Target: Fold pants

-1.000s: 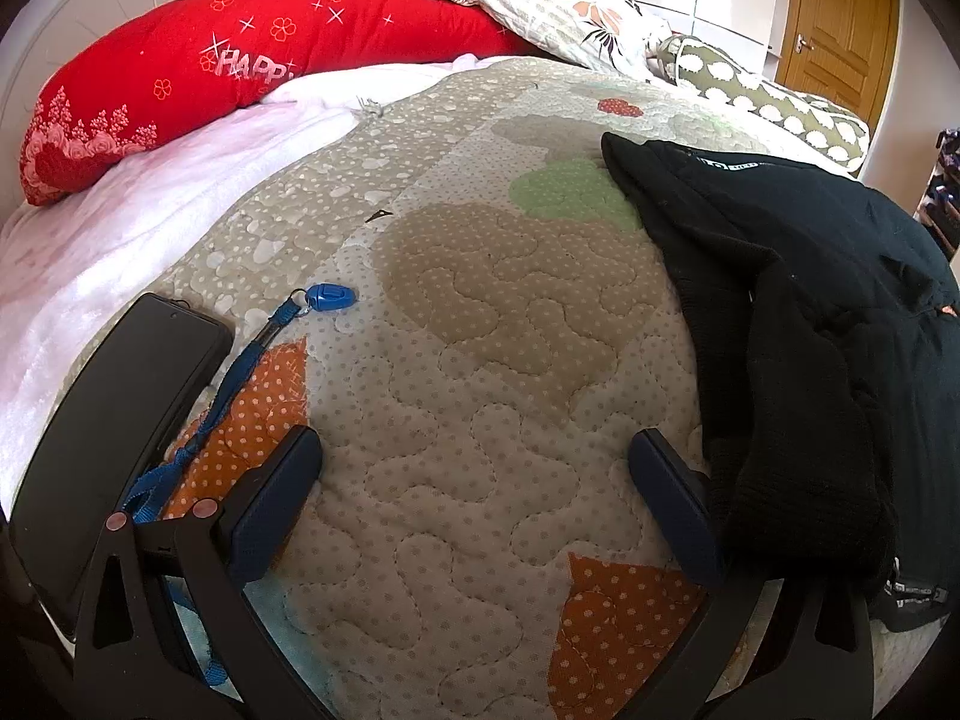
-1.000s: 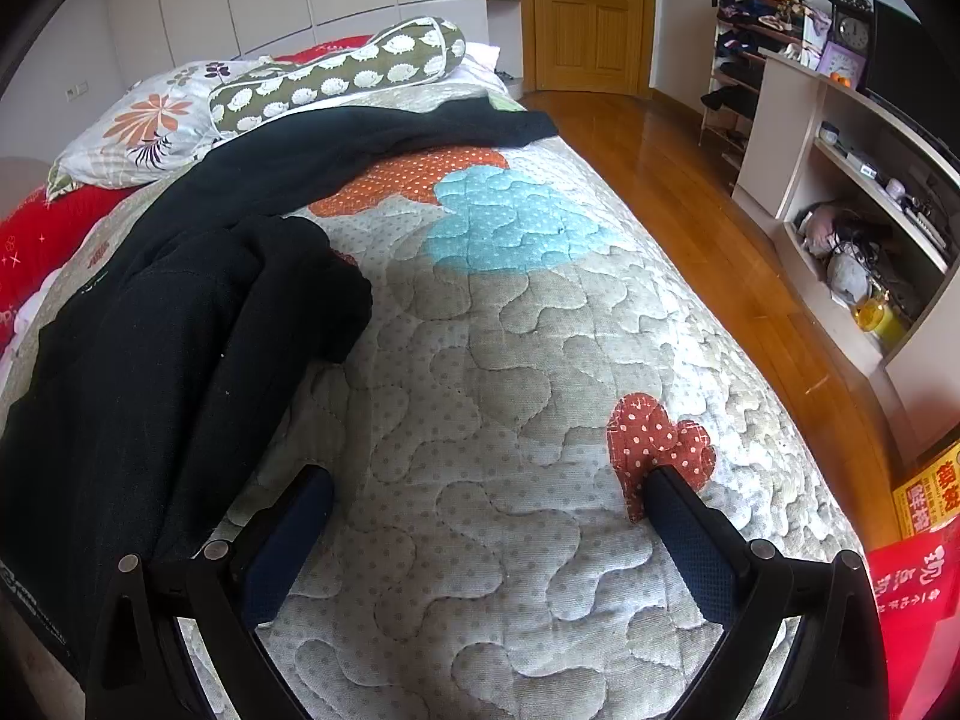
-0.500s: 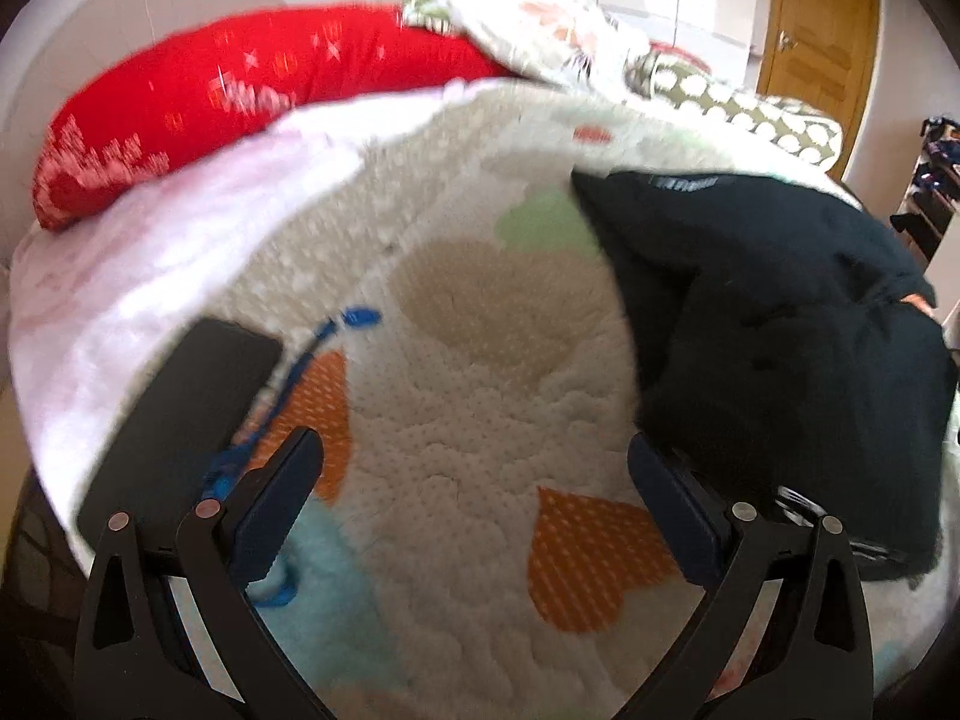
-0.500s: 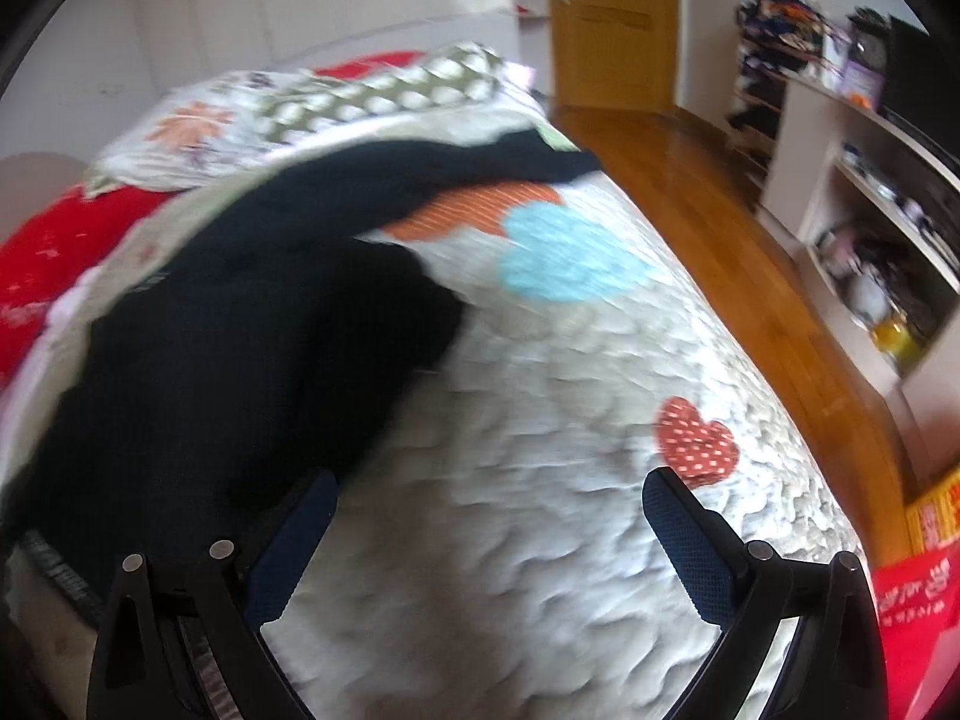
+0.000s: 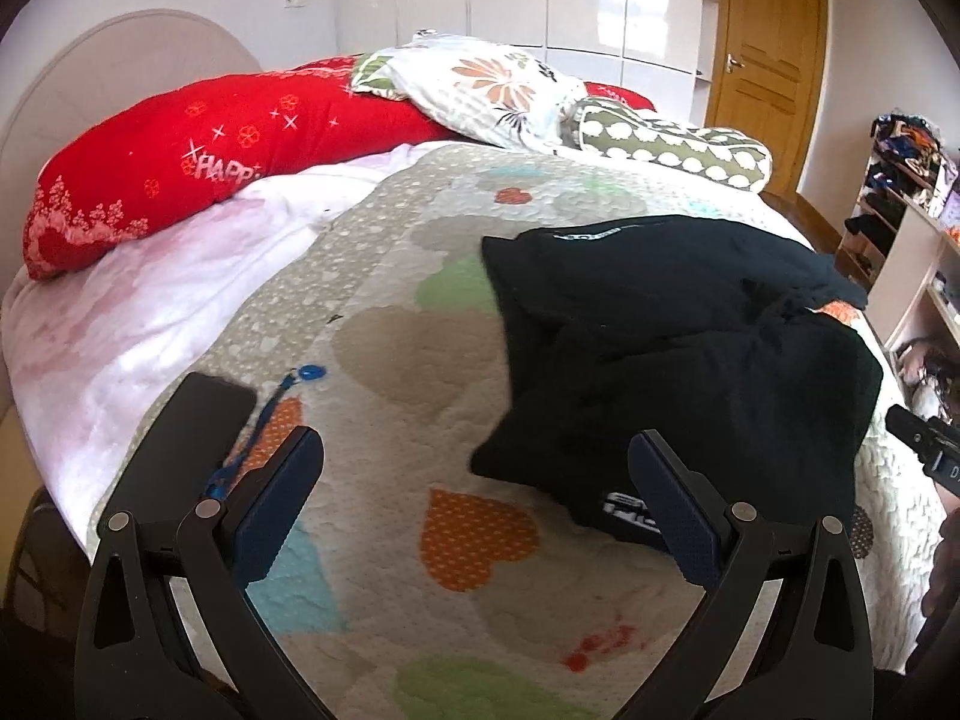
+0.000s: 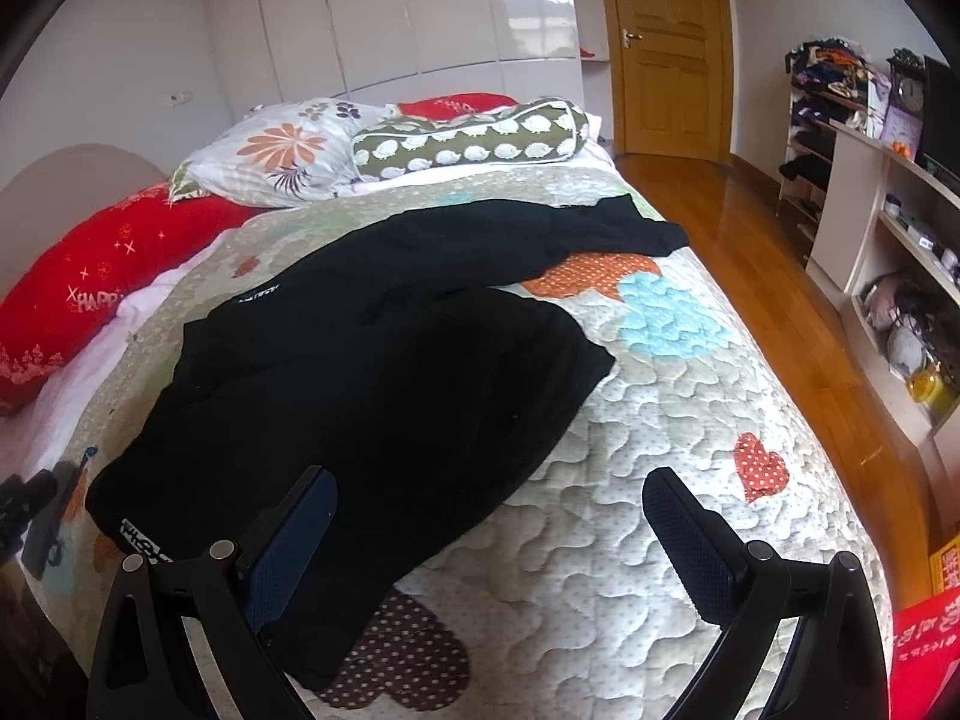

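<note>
Nothing is folded yet. The black pants (image 6: 384,372) lie loose on the patchwork quilt (image 6: 660,432), and both tools hang above the bed with nothing between their fingers. The left gripper (image 5: 474,504) has its jaws spread wide over bare quilt, just off the pants' near corner, where a white printed label (image 5: 624,507) shows on the cloth. The right gripper (image 6: 489,534) is likewise wide apart, one finger over the pants' near edge and the other over open quilt beyond them. My reading is that this is the approach before a first grasp.

The pants look like heavy, soft, matte cloth. Seen from the right wrist, one leg runs away from the main heap toward the spotted green bolster (image 6: 474,138), its end reaching the far edge of the quilt on the door (image 6: 666,42) side. The other leg seems doubled back over the body of the pants, making a thick lump with a rounded edge; where the waistband lies I cannot tell for sure, though a small line of lettering shows on the side nearer the red pillow (image 6: 90,294).

The next move, I would judge, calls for flattening first: each gripper taking a firm pinch of an edge or corner and drawing the doubled leg out straight beside the long one. The cloth is thick enough that a shallow pinch may catch only the top layer.

On the side of the pants toward the red pillow, a dark phone (image 5: 180,438) and a blue lanyard (image 5: 270,414) rest on the quilt, well apart from the pants.
</note>
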